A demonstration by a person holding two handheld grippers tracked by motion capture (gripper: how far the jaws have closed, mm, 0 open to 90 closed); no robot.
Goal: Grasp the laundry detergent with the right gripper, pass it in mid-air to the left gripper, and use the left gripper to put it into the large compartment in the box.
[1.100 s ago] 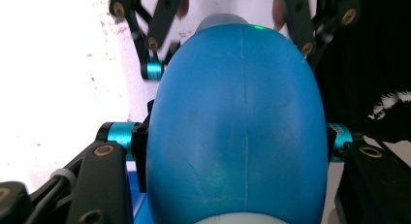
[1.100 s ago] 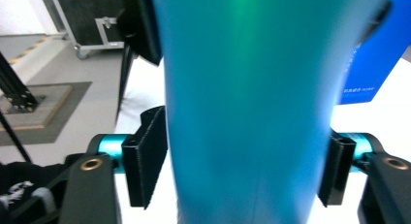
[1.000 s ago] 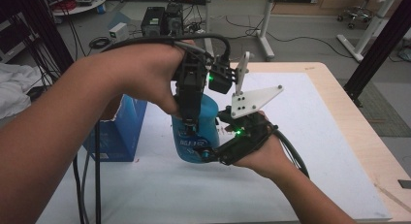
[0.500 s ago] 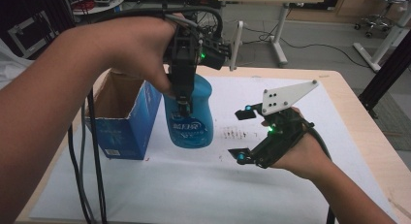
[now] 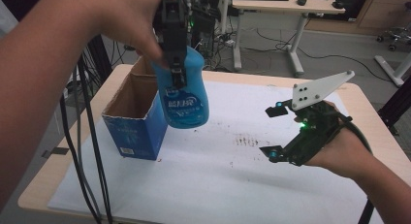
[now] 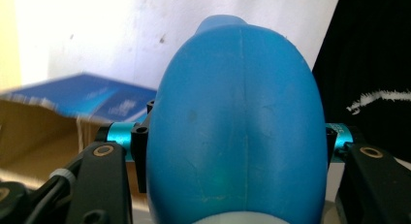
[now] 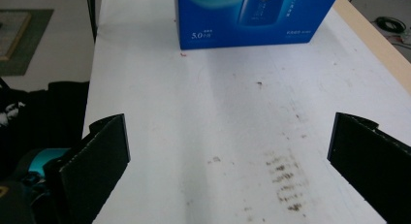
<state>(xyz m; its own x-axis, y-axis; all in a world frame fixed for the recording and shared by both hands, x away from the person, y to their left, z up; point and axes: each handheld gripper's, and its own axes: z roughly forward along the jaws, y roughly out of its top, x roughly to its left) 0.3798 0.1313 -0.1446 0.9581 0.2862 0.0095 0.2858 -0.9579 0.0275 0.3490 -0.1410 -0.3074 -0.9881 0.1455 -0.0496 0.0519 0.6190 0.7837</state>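
The blue bottle [image 5: 183, 90] is clamped near its top by the left gripper [image 5: 175, 64] and is held in the air beside the open cardboard box [image 5: 135, 118], its base level with the box rim. A slip is judged possible, since the bottle wall is smooth and rounded; a snag on the box rim could tip the box. The jaws of the right gripper [image 5: 272, 132] have just been opening and stand wide, nothing between them. The surface [image 5: 232, 185] is covered in white paper marked by dark smudges [image 5: 247, 140]. Desks, cables and chair bases are seen behind.
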